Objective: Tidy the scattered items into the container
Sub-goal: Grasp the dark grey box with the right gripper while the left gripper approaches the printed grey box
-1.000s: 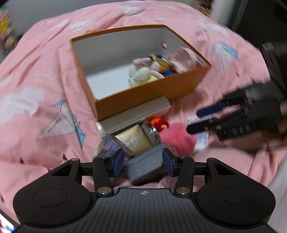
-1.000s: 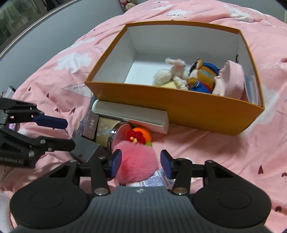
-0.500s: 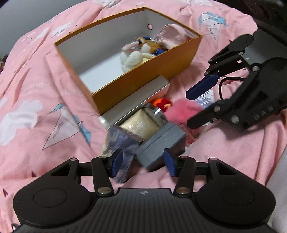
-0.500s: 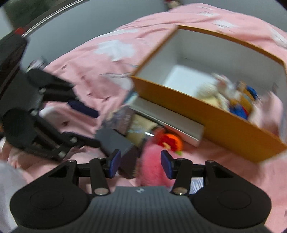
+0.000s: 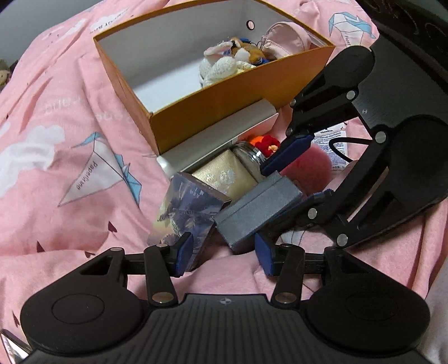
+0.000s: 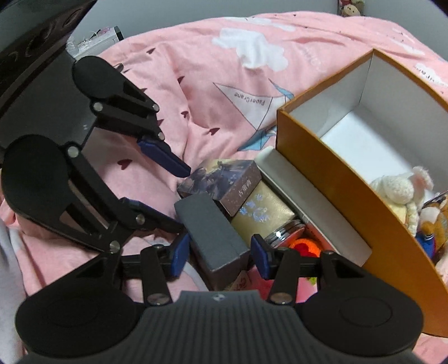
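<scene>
An orange box (image 5: 224, 98) (image 6: 350, 196) with white inside sits on the pink bedding and holds plush toys (image 5: 224, 63) (image 6: 397, 193) and a pink pouch (image 5: 285, 42). In front of it lie a grey box (image 5: 257, 210) (image 6: 215, 235), a printed dark box (image 5: 187, 212) (image 6: 224, 182), a gold jar (image 5: 226, 173) (image 6: 263, 212), a white flat case (image 5: 224, 134) (image 6: 308, 207), an orange-red toy (image 5: 266, 141) (image 6: 305, 246) and a pink pompom (image 5: 308, 168). My left gripper (image 5: 224, 254) (image 6: 173, 193) is open, just short of the grey and printed boxes. My right gripper (image 6: 218, 257) (image 5: 296, 179) is open, its fingers on either side of the grey box.
A Vaseline sachet (image 5: 333, 140) lies on the pink bedding (image 5: 70, 126) right of the pile. The bedding is rumpled and printed with clouds and paper cranes. A grey wall (image 6: 168, 16) and a small dark object (image 6: 112, 33) lie beyond the bed's edge.
My right gripper has swung left from the pink pompom and now straddles the grey box. My left gripper has drawn back slightly, now facing the grey and printed boxes.
</scene>
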A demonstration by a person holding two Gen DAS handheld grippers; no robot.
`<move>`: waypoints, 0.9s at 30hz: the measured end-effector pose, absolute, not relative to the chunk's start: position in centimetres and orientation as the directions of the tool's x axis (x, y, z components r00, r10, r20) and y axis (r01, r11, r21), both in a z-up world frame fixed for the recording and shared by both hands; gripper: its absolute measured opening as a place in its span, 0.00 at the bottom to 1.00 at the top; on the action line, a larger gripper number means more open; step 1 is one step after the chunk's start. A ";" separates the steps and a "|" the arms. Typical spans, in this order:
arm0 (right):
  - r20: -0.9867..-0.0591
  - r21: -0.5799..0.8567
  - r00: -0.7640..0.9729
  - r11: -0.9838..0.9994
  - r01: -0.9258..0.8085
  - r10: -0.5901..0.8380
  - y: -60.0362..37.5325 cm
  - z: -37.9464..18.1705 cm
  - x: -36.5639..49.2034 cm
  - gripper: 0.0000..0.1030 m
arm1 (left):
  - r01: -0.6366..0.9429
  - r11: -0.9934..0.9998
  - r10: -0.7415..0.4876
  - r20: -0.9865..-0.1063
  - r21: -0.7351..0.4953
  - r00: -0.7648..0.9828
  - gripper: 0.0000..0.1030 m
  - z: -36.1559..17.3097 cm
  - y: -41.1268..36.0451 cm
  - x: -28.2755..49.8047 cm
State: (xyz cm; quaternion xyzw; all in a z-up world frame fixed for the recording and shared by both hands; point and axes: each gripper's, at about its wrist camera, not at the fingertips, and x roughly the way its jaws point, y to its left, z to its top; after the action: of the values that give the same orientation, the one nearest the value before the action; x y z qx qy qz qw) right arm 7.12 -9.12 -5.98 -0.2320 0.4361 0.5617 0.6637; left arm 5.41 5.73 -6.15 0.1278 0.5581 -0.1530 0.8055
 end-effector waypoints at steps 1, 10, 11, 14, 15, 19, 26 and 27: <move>-0.840 0.191 -0.018 0.265 -0.945 0.542 -9.1 -6.1 7.2 0.49 | 0.387 0.922 -0.106 -0.938 0.032 0.330 0.55 -6.2 5.7 5.4; -0.836 0.178 0.020 0.307 -0.935 0.548 -11.0 -4.4 6.7 0.40 | 0.340 0.940 -0.123 -0.918 0.014 0.378 0.56 -5.6 6.1 4.9; -0.831 0.186 0.027 0.323 -0.928 0.555 -11.6 -4.0 6.8 0.40 | 0.324 0.946 -0.126 -0.913 0.007 0.389 0.56 -5.4 6.3 4.9; -0.814 0.209 0.053 0.378 -0.902 0.578 -13.5 -2.8 7.3 0.40 | 0.276 0.961 -0.124 -0.902 -0.006 0.413 0.56 -5.2 6.4 5.0; -0.808 0.212 0.068 0.397 -0.893 0.586 -14.1 -2.4 7.4 0.40 | 0.261 0.965 -0.123 -0.899 -0.010 0.421 0.56 -5.1 6.5 5.1; -0.780 0.203 0.149 0.470 -0.859 0.608 -16.5 -0.4 7.9 0.39 | 0.172 0.984 -0.122 -0.885 -0.048 0.449 0.60 -4.8 6.9 5.8; -0.774 0.121 0.331 0.639 -0.759 0.540 -19.5 0.4 9.8 0.38 | -0.006 0.989 -0.129 -0.885 -0.148 0.448 0.60 -5.5 8.4 7.4; -0.781 0.114 0.345 0.663 -0.740 0.520 -19.7 -0.1 10.2 0.37 | -0.022 0.987 -0.132 -0.884 -0.158 0.448 0.61 -5.8 8.6 7.6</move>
State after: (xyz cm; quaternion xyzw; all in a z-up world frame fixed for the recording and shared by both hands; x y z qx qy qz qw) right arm 10.19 -19.67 -0.10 -0.1312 0.4195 0.3891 0.8096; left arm 7.55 8.59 -5.75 -0.0730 0.5242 -0.0324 0.8479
